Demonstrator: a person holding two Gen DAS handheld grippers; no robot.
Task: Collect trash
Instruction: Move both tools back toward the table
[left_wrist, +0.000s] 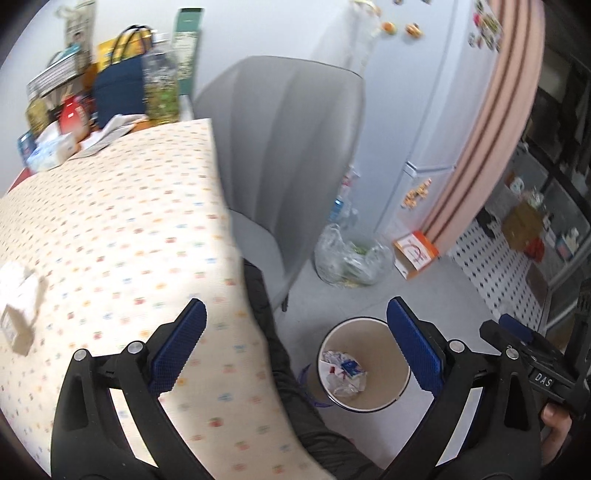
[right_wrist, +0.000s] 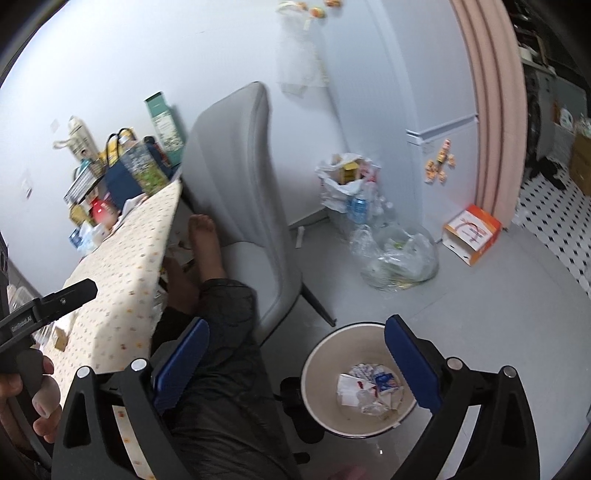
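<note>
A round beige waste bin (left_wrist: 395, 400) stands on the grey floor beside the table and holds crumpled paper and wrapper trash (left_wrist: 343, 373). It also shows in the right wrist view (right_wrist: 314, 387) with the trash (right_wrist: 369, 387) inside. My left gripper (left_wrist: 295, 350) is open and empty, held over the table edge and the bin. My right gripper (right_wrist: 295, 369) is open and empty above the bin. A small pale carton (left_wrist: 20, 314) lies on the dotted tablecloth (left_wrist: 122, 221) at the left.
A grey chair (left_wrist: 288, 147) stands at the table. A clear plastic bag of rubbish (left_wrist: 351, 258) and an orange-white box (left_wrist: 415, 253) lie on the floor by the white fridge (left_wrist: 424, 110). Bags and bottles (left_wrist: 122, 85) crowd the table's far end. The person's leg (right_wrist: 221, 350) is beside the bin.
</note>
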